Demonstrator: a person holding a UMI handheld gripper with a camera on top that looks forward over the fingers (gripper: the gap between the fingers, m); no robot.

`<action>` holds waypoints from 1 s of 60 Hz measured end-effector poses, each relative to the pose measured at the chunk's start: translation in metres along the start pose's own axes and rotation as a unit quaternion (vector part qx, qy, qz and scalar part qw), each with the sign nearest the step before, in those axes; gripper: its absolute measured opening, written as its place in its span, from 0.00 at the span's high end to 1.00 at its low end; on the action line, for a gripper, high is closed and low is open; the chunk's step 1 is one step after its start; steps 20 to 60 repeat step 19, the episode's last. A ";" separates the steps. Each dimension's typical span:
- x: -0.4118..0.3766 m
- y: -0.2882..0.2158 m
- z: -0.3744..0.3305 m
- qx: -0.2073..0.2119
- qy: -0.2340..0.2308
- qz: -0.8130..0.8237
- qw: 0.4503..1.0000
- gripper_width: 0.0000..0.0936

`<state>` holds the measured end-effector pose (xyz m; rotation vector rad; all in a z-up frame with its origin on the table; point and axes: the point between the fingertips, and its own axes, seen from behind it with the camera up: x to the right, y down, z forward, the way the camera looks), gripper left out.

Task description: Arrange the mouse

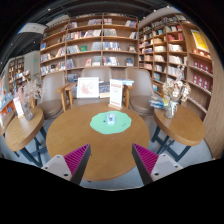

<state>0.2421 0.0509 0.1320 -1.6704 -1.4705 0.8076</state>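
My gripper (110,160) hangs with fingers apart above the round bench (80,135); a mouse (111,120) rests on its green mat (100,126).

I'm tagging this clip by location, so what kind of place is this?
Likely a library or bookshop reading area: tall bookshelves line the walls, and round wooden tables with chairs stand before them. The gripper is open above the nearest table.

signs on the round table (75,135), book covers on shelves (95,45), nothing legible
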 end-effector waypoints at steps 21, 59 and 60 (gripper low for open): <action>0.001 0.039 -0.054 0.012 -0.004 -0.027 1.000 0.09; 0.001 0.039 -0.054 0.012 -0.004 -0.027 1.000 0.09; 0.001 0.039 -0.054 0.012 -0.004 -0.027 1.000 0.09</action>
